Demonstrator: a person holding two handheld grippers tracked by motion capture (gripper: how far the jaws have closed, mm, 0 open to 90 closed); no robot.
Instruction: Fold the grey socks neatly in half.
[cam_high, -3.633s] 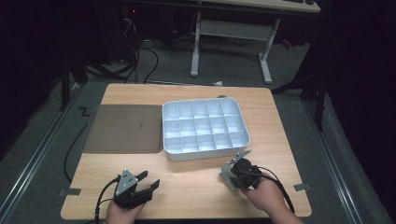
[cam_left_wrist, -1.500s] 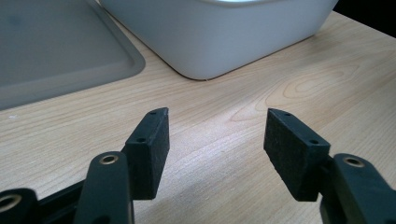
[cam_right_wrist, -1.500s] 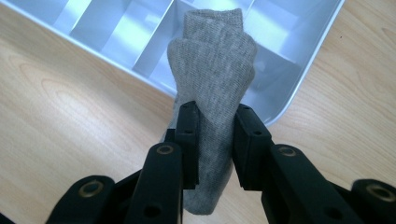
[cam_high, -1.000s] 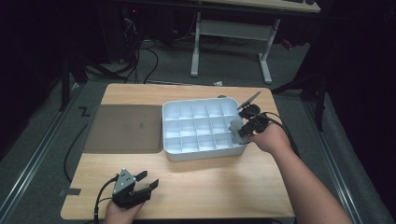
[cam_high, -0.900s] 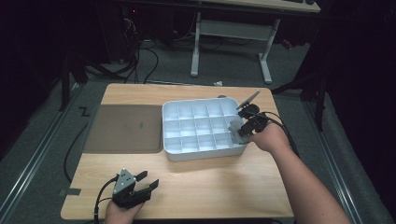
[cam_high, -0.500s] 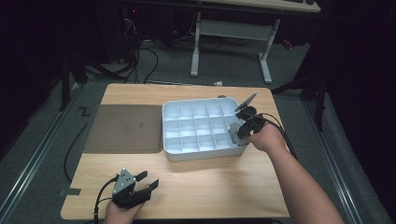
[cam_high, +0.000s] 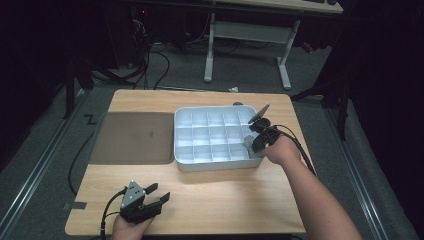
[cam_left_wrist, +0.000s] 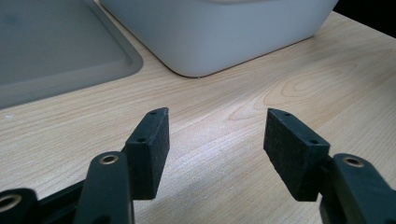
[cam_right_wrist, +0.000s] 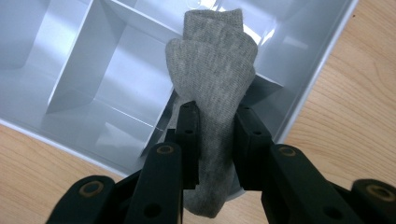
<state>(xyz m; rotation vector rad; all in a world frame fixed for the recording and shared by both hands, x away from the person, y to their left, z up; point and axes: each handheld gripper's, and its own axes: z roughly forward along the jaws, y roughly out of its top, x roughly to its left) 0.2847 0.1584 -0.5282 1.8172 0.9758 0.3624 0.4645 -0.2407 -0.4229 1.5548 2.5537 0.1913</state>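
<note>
A rolled grey sock (cam_right_wrist: 214, 84) is pinched between the jaws of my right gripper (cam_right_wrist: 215, 140), which is shut on it. The sock hangs over a near-right compartment of the white divided tray (cam_right_wrist: 322, 60). In the high view the right gripper (cam_high: 254, 141) sits at the tray's (cam_high: 215, 164) right front corner, with the grey sock (cam_high: 249, 142) just visible under it. My left gripper (cam_high: 161, 194) rests at the table's front left, open and holding nothing. In its own view the left gripper (cam_left_wrist: 215, 140) points at bare wood short of the tray (cam_left_wrist: 219, 32).
A dark grey flat lid or mat (cam_high: 134, 137) lies left of the tray, touching its side. The wooden table (cam_high: 225, 195) ends close behind the tray. Cables and a desk frame (cam_high: 247, 35) stand on the floor beyond.
My right gripper carried the sock from the front of the table up to the tray's right side, then sank slightly toward the near-right corner compartment. The left gripper stayed put.
</note>
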